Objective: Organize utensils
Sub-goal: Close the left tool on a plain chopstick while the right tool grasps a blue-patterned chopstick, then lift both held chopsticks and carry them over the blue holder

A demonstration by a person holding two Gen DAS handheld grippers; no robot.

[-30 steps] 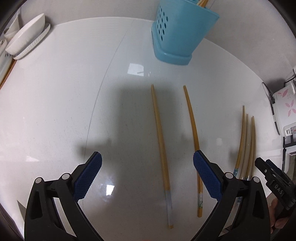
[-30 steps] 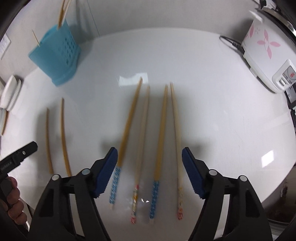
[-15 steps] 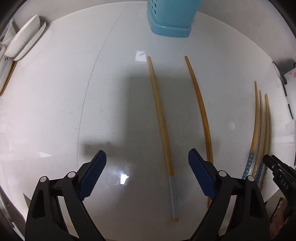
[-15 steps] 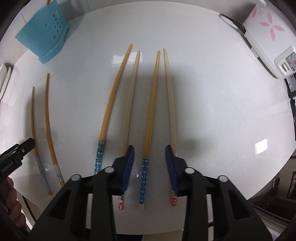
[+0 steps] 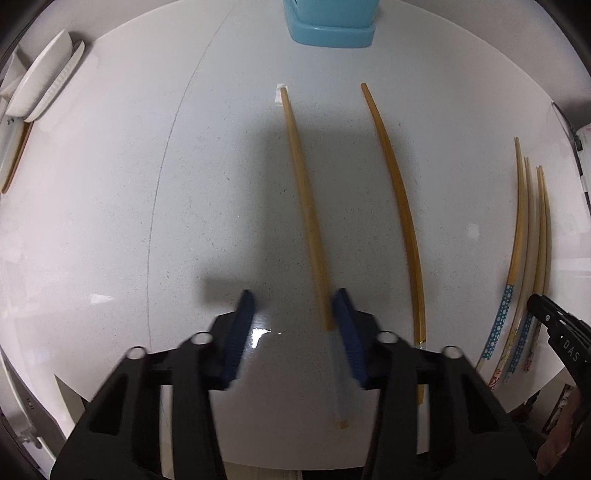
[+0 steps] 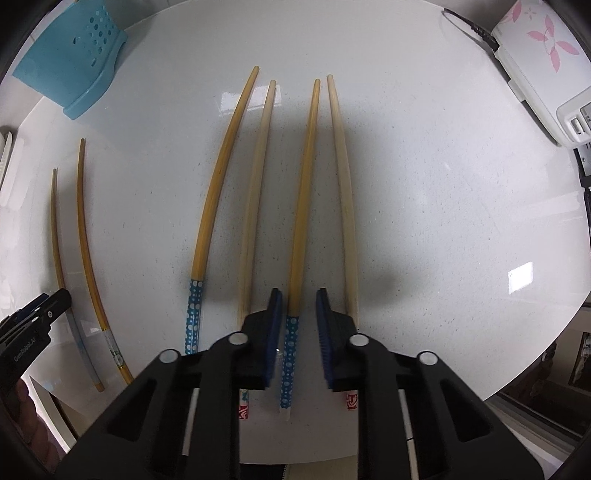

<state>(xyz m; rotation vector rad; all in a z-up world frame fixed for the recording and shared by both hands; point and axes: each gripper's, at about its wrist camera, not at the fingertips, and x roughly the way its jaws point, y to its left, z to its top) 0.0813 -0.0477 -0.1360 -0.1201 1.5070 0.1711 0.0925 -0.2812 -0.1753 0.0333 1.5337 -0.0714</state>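
Pointing down at the white counter (image 5: 110,221), my left gripper (image 5: 295,332) is closing its jaws around a plain amber chopstick with a clear end (image 5: 306,206). The stick lies beside the right pad (image 5: 347,332), and a gap remains on the left. A second amber chopstick (image 5: 399,206) lies just right of it. My right gripper (image 6: 299,332) is also closing, with a blue-dotted chopstick (image 6: 303,192) between its pads and thin gaps on both sides. Three more chopsticks lie alongside: another blue-dotted one (image 6: 218,184) and two pale red-tipped ones (image 6: 255,192) (image 6: 343,192).
A blue perforated utensil holder (image 5: 332,22) (image 6: 74,55) stands at the far side of the counter. White dishes (image 5: 40,81) are stacked at the far left. A white flowered rice cooker (image 6: 535,66) with its cord sits at the far right. The counter's front edge runs just under both grippers.
Both grippers have sunk toward the counter and narrowed their jaws. The left one now straddles the clear-ended chopstick, the right one the blue-dotted chopstick. No chopstick has moved.
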